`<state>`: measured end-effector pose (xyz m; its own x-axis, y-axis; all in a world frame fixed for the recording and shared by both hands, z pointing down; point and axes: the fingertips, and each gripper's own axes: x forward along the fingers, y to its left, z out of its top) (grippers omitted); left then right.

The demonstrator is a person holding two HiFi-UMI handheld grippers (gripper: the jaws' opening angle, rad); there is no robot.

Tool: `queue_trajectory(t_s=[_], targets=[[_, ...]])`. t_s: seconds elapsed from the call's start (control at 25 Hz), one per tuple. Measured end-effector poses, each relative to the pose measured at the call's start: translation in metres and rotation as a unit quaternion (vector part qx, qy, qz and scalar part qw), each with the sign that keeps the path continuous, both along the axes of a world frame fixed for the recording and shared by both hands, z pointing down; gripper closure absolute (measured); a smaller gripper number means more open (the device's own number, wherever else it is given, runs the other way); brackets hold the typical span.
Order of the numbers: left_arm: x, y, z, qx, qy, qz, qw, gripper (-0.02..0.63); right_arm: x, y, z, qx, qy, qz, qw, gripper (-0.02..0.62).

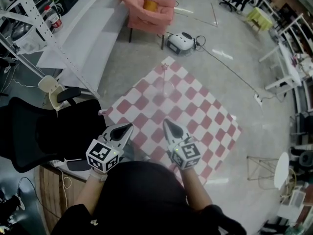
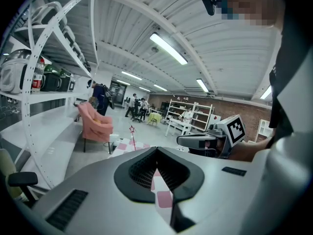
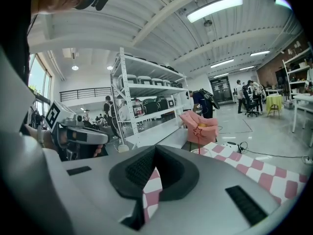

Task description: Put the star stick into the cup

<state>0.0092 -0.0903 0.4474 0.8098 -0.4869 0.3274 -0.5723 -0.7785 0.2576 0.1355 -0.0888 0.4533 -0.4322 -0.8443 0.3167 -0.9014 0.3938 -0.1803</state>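
Head view: the star stick [image 1: 165, 78] stands upright near the far corner of the checkered table [image 1: 215, 126], upper centre of the frame, with its long axis vertical and the star on top. Its foot seems to sit in a clear cup [image 1: 167, 89]. The left hand-held gripper [image 1: 129, 126] and right hand-held gripper [image 1: 166, 122] hover at the lower edge of the table with their jaws together and empty, well apart from the stick.

Left gripper view: the jaws meet at the tips, nothing between them. The star stick [image 2: 132, 137] rises left of centre, above them.

Right gripper view: the jaws are pressed together and empty. The star stick [image 3: 199, 138] is upright right of centre, the cup [image 3: 198, 151] at its base.
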Motion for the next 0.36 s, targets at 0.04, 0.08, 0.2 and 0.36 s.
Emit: queue_trajectory(t_s=[0.04, 0.08, 0.2, 0.36], targets=[[-0.0001, -0.0002, 0.0000, 0.000, -0.001, 0.000, 1.0000, 0.565, 0.0003, -0.0003, -0.0009, 0.002, 0.004, 0.001, 1.000, 0.580], [-0.0002, -0.0005, 0.0000, -0.001, -0.002, 0.000, 1.0000, 0.565, 0.0010, -0.0007, -0.0016, 0.003, 0.005, 0.002, 1.000, 0.580], [-0.0006, -0.0012, -0.0004, 0.000, 0.000, -0.001, 1.0000, 0.565, 0.0042, -0.0021, -0.0023, 0.004, -0.004, 0.008, 1.000, 0.580], [-0.0005, -0.0013, -0.0006, 0.001, 0.003, -0.001, 1.0000, 0.565, 0.0058, -0.0029, -0.0024, 0.006, -0.010, 0.007, 1.000, 0.580]])
